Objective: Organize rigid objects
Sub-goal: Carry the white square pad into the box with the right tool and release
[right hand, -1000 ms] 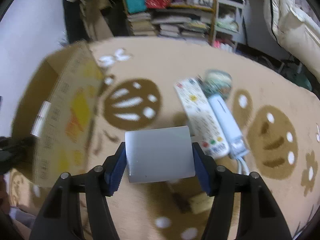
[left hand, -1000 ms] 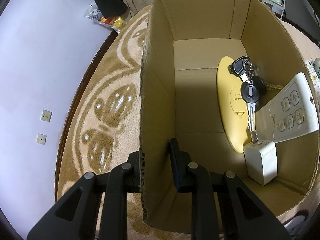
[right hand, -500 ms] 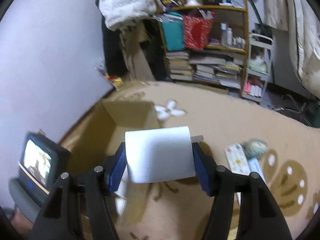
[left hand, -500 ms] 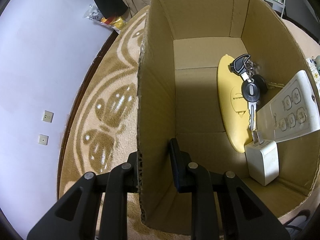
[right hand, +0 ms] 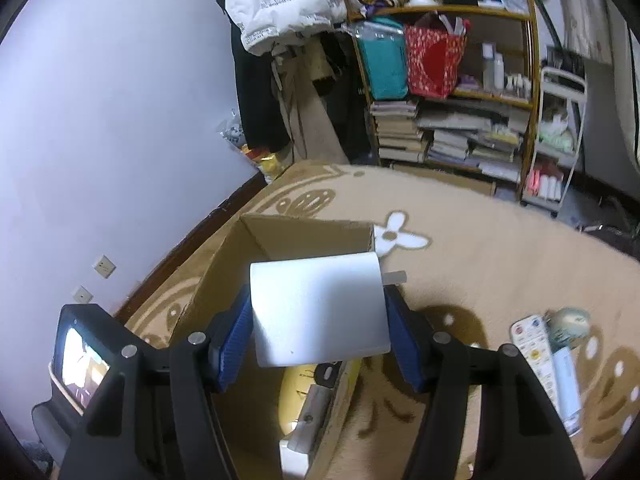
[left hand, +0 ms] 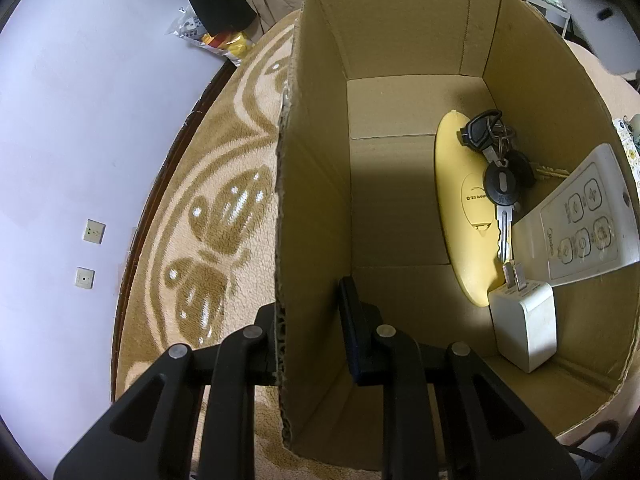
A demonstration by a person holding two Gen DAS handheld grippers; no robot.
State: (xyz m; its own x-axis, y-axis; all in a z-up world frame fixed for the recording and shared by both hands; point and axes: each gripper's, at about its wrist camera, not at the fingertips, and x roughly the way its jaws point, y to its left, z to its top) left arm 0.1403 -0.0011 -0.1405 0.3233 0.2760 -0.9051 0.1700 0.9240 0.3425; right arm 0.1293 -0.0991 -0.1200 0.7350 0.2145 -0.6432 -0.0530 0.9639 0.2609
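Note:
An open cardboard box (left hand: 400, 40) stands on the patterned carpet. My left gripper (left hand: 308, 332) is shut on its left wall, one finger outside and one inside. In the box lie a yellow oval piece (left hand: 456, 240), a bunch of keys (left hand: 500, 184), a white remote (left hand: 584, 220) leaning on the right wall, and a white charger (left hand: 524, 328). In the right wrist view my right gripper (right hand: 320, 332) is shut on a white rectangular block (right hand: 320, 312), held in the air above the box (right hand: 224, 280) opening.
On the carpet to the right lie a white button remote (right hand: 532, 344), a long white device (right hand: 568, 380) and a round tin (right hand: 572, 320). A wall runs along the left; a crowded bookshelf (right hand: 460, 120) and hanging clothes stand behind the box.
My right gripper carried the white block from over the carpet items leftward and up until it hangs above the box. My left gripper kept its hold on the box wall.

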